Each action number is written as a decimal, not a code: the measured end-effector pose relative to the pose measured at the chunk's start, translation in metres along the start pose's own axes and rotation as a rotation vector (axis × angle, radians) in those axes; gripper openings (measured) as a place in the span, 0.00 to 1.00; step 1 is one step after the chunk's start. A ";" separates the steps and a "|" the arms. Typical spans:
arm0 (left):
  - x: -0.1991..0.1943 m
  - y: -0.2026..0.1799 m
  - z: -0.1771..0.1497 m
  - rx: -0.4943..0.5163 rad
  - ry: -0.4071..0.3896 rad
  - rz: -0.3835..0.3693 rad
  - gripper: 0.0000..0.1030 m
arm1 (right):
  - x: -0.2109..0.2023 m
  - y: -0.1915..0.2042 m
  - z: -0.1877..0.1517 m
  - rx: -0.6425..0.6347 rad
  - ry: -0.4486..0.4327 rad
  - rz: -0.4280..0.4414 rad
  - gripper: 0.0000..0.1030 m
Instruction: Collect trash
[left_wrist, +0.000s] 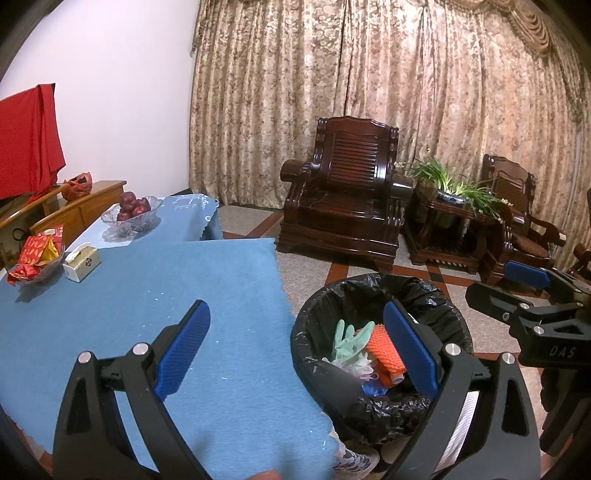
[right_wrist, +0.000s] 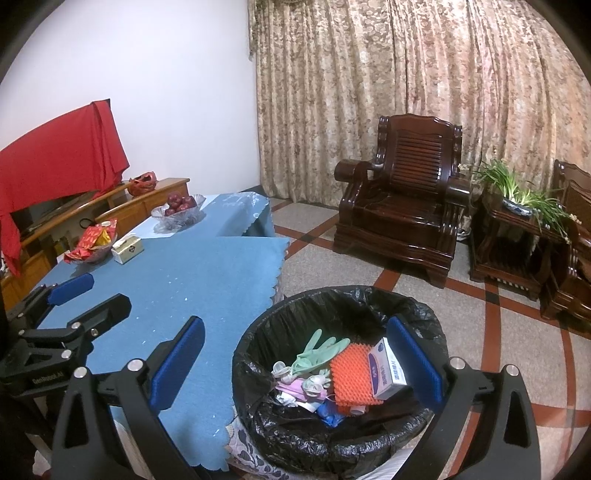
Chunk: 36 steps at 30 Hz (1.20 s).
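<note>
A bin with a black liner (left_wrist: 373, 291) (right_wrist: 280, 325) stands on the floor by the table's corner. Inside lie a green rubber glove (right_wrist: 317, 350), an orange bumpy pad (right_wrist: 351, 373), a small white and purple box (right_wrist: 388, 369), a blue scrap (right_wrist: 330, 411) and crumpled pale bits (right_wrist: 314, 386). My left gripper (left_wrist: 295, 350) is open and empty, straddling the table edge and the bin; it also shows in the right wrist view (right_wrist: 88, 297). My right gripper (right_wrist: 295, 363) is open and empty above the bin; it also shows in the left wrist view (left_wrist: 498, 284).
The table has a blue cloth (left_wrist: 166, 295) (right_wrist: 192, 280). At its far end stand a tissue box (left_wrist: 82, 263), a glass dish of red packets (left_wrist: 35, 260) and a bowl of red fruit (left_wrist: 131, 214). Dark wooden armchairs (left_wrist: 343, 192) and a plant stand (left_wrist: 448, 218) lie beyond.
</note>
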<state>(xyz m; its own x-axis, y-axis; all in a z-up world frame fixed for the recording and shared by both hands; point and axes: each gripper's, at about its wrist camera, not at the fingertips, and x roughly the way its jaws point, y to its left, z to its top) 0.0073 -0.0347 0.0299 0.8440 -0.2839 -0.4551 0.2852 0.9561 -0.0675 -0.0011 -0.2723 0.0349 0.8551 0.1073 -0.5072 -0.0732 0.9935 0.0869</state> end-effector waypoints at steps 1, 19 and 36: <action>0.000 0.001 0.000 -0.001 0.000 0.000 0.90 | 0.000 0.000 0.000 0.000 0.000 0.001 0.94; 0.000 0.010 -0.005 -0.001 0.009 0.004 0.90 | 0.001 -0.001 0.001 0.000 0.003 0.000 0.94; -0.001 0.011 -0.004 0.000 0.013 0.003 0.90 | 0.001 -0.001 0.002 -0.001 0.004 0.000 0.94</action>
<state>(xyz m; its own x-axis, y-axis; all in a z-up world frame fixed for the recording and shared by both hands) 0.0077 -0.0239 0.0263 0.8387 -0.2798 -0.4672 0.2823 0.9570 -0.0664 0.0006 -0.2733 0.0361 0.8530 0.1074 -0.5107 -0.0734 0.9936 0.0864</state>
